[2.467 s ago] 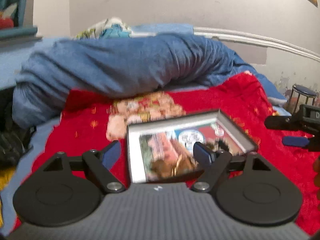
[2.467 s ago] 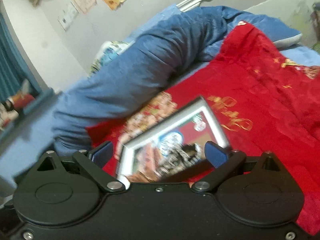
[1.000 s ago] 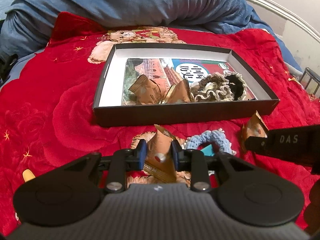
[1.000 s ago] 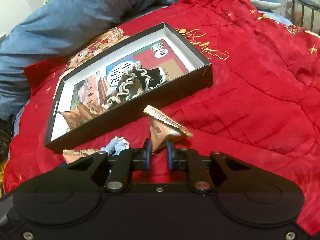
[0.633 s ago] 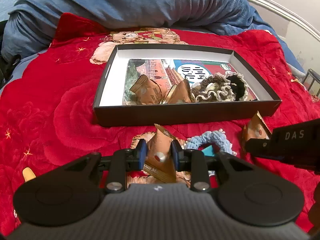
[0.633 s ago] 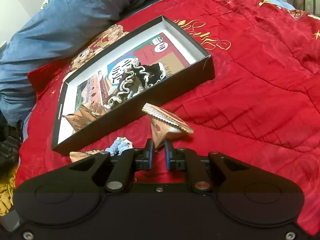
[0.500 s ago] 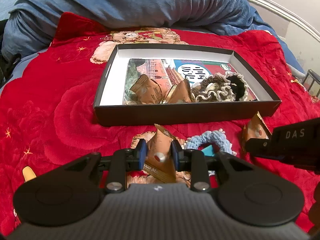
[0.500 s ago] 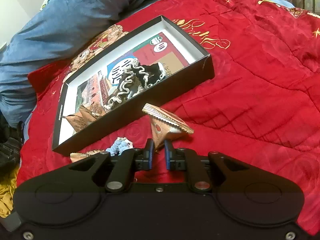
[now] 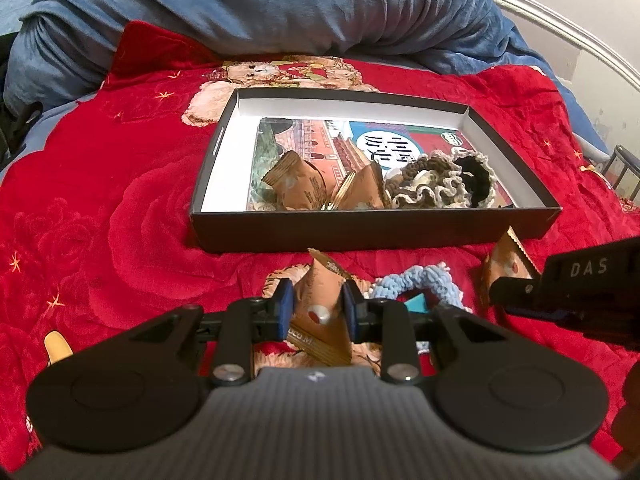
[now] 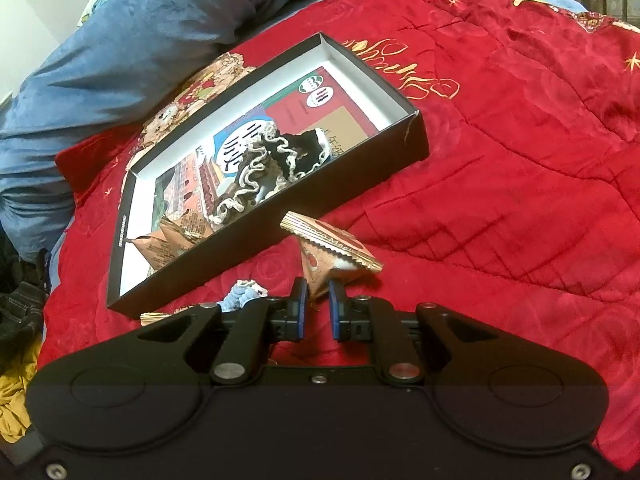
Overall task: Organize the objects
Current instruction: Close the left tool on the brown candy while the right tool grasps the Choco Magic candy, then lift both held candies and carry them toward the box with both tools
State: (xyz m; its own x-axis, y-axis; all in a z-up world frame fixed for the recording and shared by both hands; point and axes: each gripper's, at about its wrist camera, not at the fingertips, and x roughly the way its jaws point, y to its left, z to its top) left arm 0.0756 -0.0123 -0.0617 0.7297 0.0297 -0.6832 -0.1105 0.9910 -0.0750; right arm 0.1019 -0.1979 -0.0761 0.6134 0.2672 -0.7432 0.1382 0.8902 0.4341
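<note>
Nothing is moving since earlier: I am keeping left gripper [image 9: 316, 307] and right gripper [image 10: 318, 295] each clamped on a packet, box [image 9: 376, 232] ahead.

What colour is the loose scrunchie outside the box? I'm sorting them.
Light blue scrunchie, clearest in the left wrist view.

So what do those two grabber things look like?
The left gripper has a ribbed grey body, black arms with round discs and silver screws, and blue pads. The right gripper looks alike but has a smooth black body. White letters "DAS" mark its side in the left view.
</note>
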